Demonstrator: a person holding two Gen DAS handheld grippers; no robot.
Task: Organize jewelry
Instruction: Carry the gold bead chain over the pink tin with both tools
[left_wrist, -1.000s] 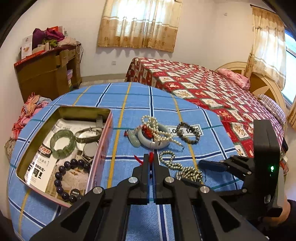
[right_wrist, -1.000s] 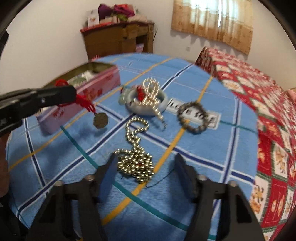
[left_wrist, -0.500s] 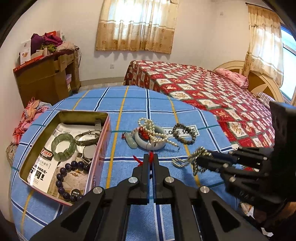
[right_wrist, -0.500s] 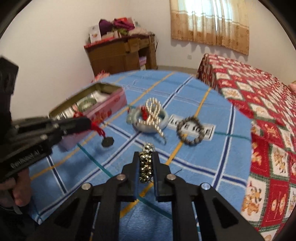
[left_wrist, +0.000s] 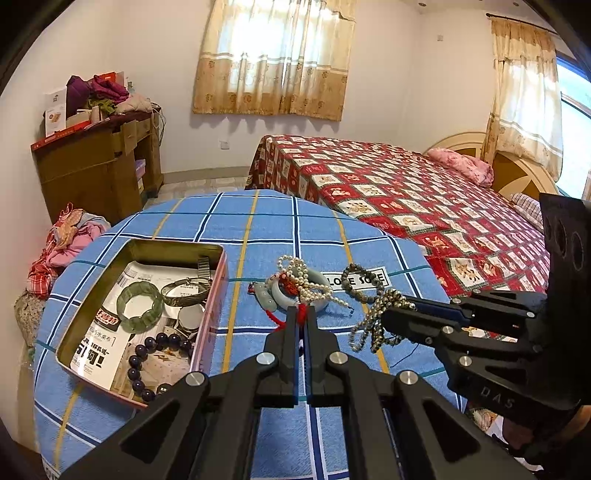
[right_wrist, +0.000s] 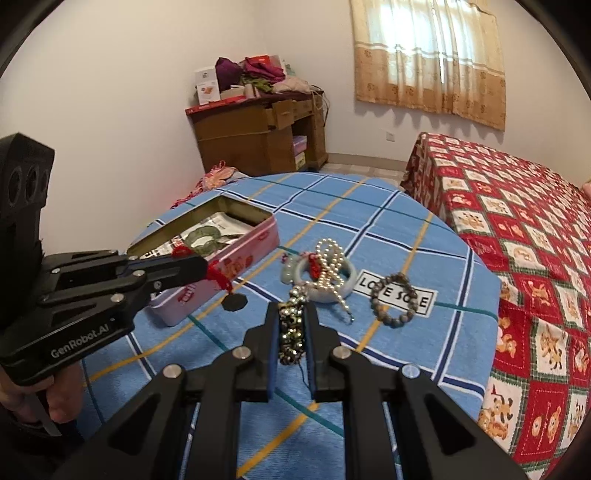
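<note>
My left gripper (left_wrist: 302, 318) is shut on the red cord (left_wrist: 300, 313) of a pendant. Its dark coin (right_wrist: 234, 302) dangles above the blue checked tablecloth (left_wrist: 258, 229), beside the pink tin (right_wrist: 236, 273). My right gripper (right_wrist: 291, 314) is shut on a gold bead chain (right_wrist: 291, 326), whose bunched loops (left_wrist: 371, 325) hang clear of the cloth. The open tin (left_wrist: 216, 291) holds a green jade bracelet (left_wrist: 139, 306), a dark bead bracelet (left_wrist: 155, 354) and a silver bangle (left_wrist: 186, 291). A pale bangle (left_wrist: 321, 280) draped with pearls (left_wrist: 301, 267) and a grey bead bracelet (left_wrist: 360, 282) lie mid-table.
The round table's far edge drops toward the bed with the red patterned cover (left_wrist: 424, 199) on the right. A wooden desk (left_wrist: 96, 170) piled with clothes stands at the back left, with a heap of fabric (left_wrist: 66, 240) below it. A hand (right_wrist: 55, 402) grips the left handle.
My right gripper closed on the gold bead chain and lifted it off the cloth. The left gripper kept its hold on the red cord and rose slightly.
</note>
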